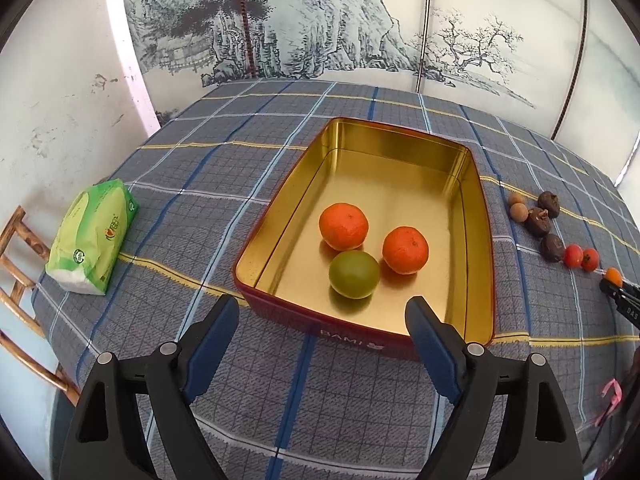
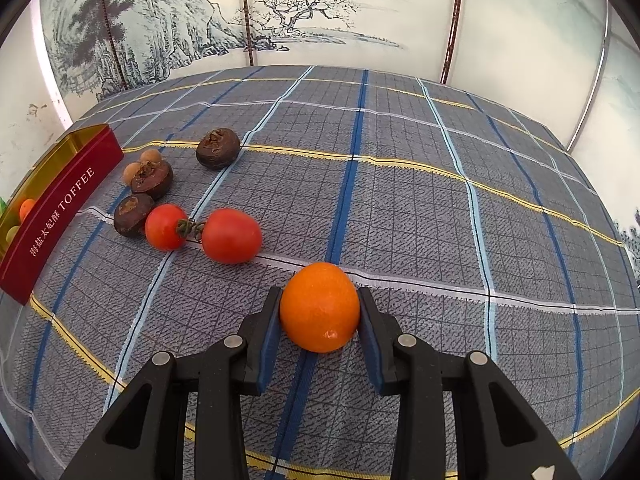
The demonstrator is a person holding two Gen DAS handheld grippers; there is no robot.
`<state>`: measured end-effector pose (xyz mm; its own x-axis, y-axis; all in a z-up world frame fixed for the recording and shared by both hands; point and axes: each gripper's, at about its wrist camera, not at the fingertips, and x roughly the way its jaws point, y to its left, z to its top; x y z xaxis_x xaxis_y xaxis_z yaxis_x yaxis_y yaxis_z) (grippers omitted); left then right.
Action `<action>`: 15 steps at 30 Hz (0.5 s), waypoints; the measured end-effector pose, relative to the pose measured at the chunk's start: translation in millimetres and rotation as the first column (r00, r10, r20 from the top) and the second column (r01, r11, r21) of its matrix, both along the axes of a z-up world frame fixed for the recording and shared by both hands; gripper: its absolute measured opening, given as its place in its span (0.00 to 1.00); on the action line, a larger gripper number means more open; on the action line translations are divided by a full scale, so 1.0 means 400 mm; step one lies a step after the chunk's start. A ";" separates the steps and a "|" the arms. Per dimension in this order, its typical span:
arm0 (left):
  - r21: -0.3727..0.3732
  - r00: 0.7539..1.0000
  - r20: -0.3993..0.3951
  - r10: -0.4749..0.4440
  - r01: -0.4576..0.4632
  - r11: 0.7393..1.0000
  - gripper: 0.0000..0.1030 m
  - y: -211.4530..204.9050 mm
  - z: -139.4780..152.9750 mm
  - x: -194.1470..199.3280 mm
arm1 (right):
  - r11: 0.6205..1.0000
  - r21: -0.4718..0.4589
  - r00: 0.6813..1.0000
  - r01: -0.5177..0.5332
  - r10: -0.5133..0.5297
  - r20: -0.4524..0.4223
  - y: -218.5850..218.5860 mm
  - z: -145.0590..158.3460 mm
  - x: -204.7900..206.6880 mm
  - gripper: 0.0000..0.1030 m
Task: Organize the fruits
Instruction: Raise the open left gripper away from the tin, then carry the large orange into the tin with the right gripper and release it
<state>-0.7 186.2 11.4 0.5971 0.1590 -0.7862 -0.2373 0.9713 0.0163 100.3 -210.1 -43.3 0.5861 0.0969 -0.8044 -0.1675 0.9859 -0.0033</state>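
While my left gripper (image 1: 322, 316) hangs spread and empty at the tin (image 1: 476, 184) | done: two oranges (image 1: 343, 226) plus green fruit (image 1: 354, 274) inside | right gripper (image 2: 319, 312) pinching small orange (image 2: 319, 307) | left: tomatoes (image 2: 231, 235), dark fruits (image 2: 218, 148) right of tin

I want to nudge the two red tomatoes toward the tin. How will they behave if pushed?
The two red tomatoes look round and glossy, so they would probably roll on the checked cloth. Their stems appear to touch, so they may move together. The skin looks thin, so push gently.
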 end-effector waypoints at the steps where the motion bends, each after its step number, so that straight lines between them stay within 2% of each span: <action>1: 0.000 1.000 -0.001 0.001 -0.001 1.000 0.83 0.001 -0.001 -0.002 | 1.000 -0.001 1.000 0.002 -0.002 -0.001 -0.001 0.000 -0.001 0.32; 8: 0.001 1.000 -0.006 0.007 -0.007 1.000 0.85 0.013 -0.009 -0.012 | 1.000 -0.004 1.000 0.024 -0.025 -0.002 0.002 0.012 -0.006 0.32; 15: -0.009 1.000 -0.010 0.029 -0.029 1.000 0.87 0.029 -0.017 -0.023 | 1.000 0.010 0.999 -0.012 0.012 0.037 0.038 0.076 -0.028 0.32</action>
<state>-9.8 197.7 4.5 0.5848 0.1691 -0.7934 -0.2650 0.9642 0.0101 88.9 -194.9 -12.7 0.6141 0.1123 -0.7812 -0.1795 0.9838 0.0003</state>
